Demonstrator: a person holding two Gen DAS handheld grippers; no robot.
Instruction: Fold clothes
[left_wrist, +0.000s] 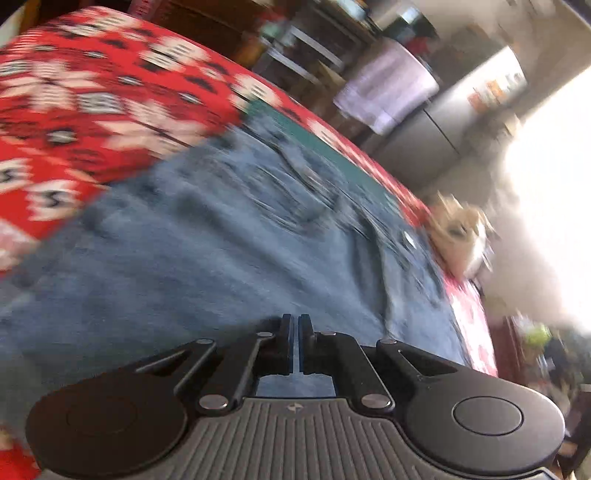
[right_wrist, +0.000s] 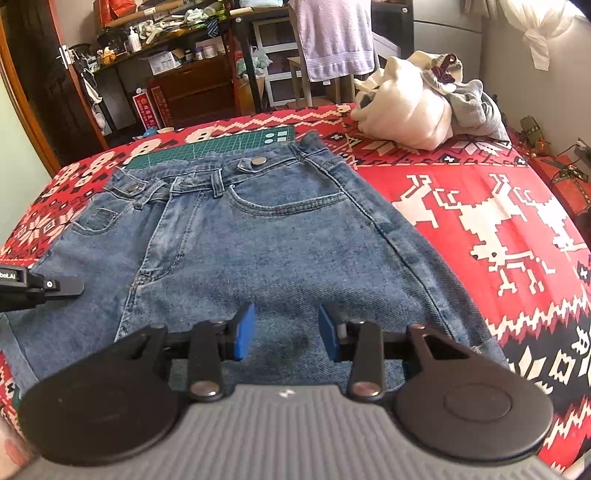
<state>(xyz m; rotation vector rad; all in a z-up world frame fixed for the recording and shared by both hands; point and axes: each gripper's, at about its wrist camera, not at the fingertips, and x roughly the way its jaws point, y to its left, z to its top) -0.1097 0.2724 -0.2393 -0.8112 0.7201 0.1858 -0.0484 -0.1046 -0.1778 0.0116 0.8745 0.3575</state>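
Right tool (right_wrist: 286, 328): my right tool hovers just over the lower part of the jeans, its blue pads apart, nothing between them.
Left tool (left_wrist: 298, 343): the pads are together with only a thin slit, low over the denim. I see no cloth between them, so I judge it holds nothing. This view is blurred.
Jeans (right_wrist: 266, 236): they lie front side up and spread flat on the red patterned cover (right_wrist: 480, 206), waistband at the far end, button and pockets showing. The hem ends are below my tools, out of sight, so I cannot tell if the legs are turned up already.
Cutting mat (right_wrist: 221, 147): a green mat lies partly under the waistband, on the far side.
Pile of clothes (right_wrist: 413, 107): light and grey pieces are heaped at the far right corner, apart from the jeans.
Risk, grip: denim is thick and stiff. If my pads catch only the upper layer, the lower one may stay behind and the fold comes out crooked.
Risk, drag: pulling one side faster than the other may twist the jeans and shift the mat under them.
Risk, view: blur on the left side makes my aim less sure.
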